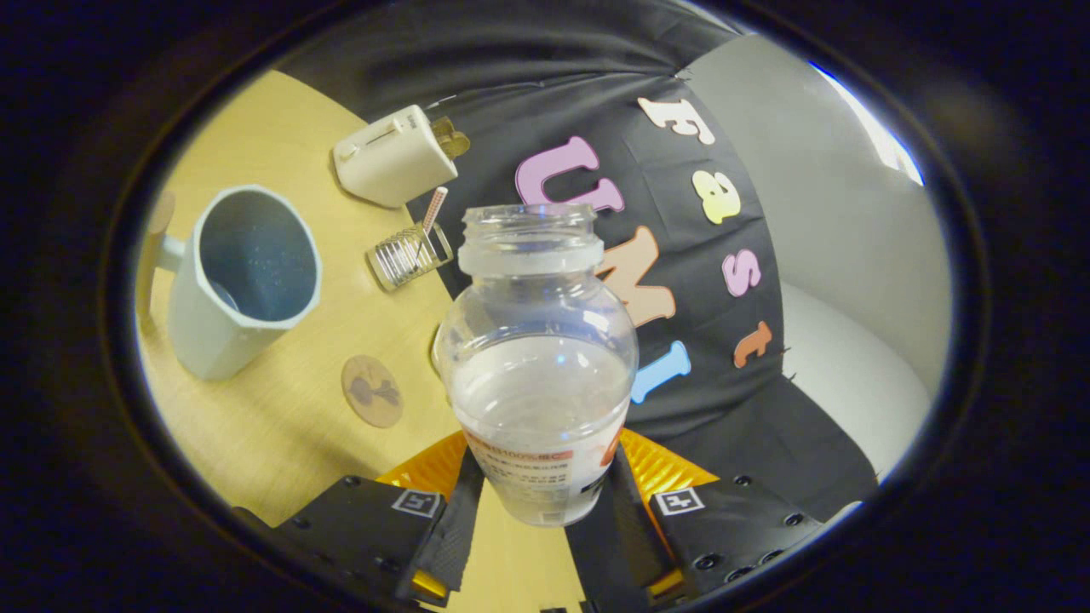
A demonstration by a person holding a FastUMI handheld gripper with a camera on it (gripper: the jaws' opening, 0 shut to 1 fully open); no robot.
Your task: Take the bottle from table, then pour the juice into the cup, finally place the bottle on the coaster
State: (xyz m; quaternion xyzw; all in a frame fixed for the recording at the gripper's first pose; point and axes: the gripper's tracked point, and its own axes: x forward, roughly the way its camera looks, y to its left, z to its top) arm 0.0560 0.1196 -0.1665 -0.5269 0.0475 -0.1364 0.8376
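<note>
A clear, uncapped bottle [536,375] with pale juice in its lower half sits between my fingers, lifted off the wooden table [281,443] and tilted with the view. My gripper [538,502] is shut on the bottle near its labelled base, both fingers pressing its sides. A pale blue-grey cup [243,277] with a handle stands on the table beyond and to the left of the fingers, its mouth open toward me. A round brown coaster [372,391] lies flat on the table between the cup and the bottle.
A cream toaster [396,156] stands at the back of the table by the booth wall. A small ribbed glass [407,255] holding a stick stands between the toaster and the bottle. The table edge meets the black cloth behind these.
</note>
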